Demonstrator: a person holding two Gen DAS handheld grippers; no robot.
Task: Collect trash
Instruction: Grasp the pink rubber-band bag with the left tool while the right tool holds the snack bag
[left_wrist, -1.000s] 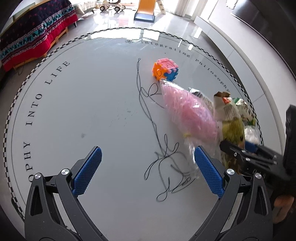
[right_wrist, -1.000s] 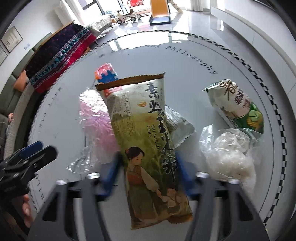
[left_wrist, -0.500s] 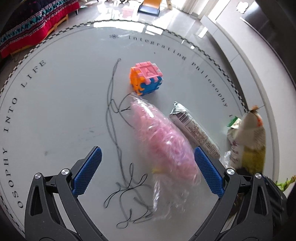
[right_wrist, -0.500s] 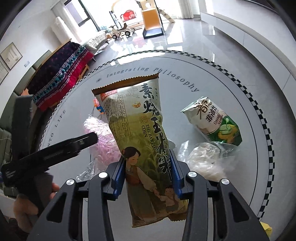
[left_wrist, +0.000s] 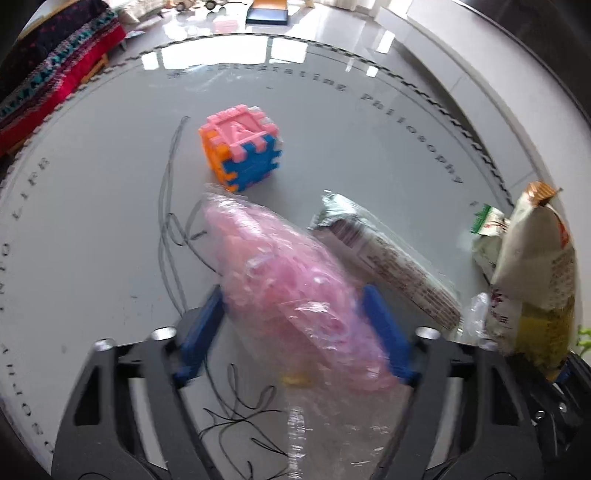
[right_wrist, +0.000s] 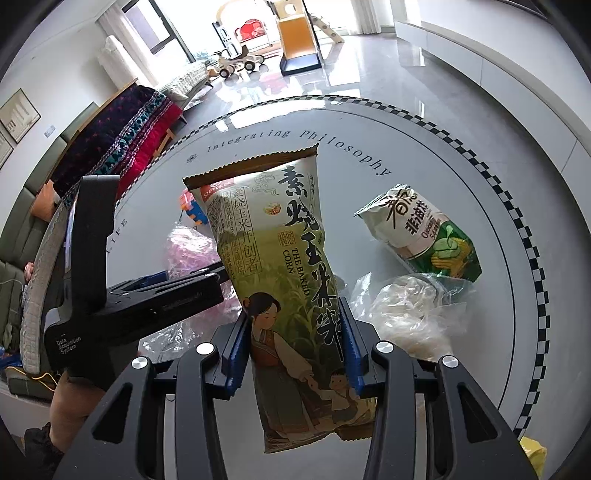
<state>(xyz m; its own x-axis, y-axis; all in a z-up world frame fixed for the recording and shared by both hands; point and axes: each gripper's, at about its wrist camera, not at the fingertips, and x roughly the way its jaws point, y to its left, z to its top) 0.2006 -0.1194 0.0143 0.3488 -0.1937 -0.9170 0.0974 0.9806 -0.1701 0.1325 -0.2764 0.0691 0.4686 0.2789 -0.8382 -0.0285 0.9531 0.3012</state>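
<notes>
A clear bag of pink shreds (left_wrist: 280, 273) lies on the round white table (left_wrist: 92, 221). My left gripper (left_wrist: 291, 332) straddles it from above, its jaws closing, and both blue pads touch the bag's sides. The same pink bag (right_wrist: 184, 251) shows in the right wrist view, partly hidden. My right gripper (right_wrist: 291, 347) is shut on a green and cream baked corn packet (right_wrist: 288, 266), held upright above the table. That packet (left_wrist: 532, 266) also stands at the right edge of the left wrist view.
An orange, pink and blue foam cube (left_wrist: 240, 147) sits just beyond the pink bag. A silver wrapper (left_wrist: 388, 266) lies to its right, and black thread (left_wrist: 240, 410) loops under my left gripper. A green-white snack bag (right_wrist: 421, 232) and a clear bag of white stuff (right_wrist: 406, 314) lie right.
My left gripper moved right and down over the pink bag, and its jaws came in from wide open to the bag's sides. The right gripper lifted the corn packet slightly.
</notes>
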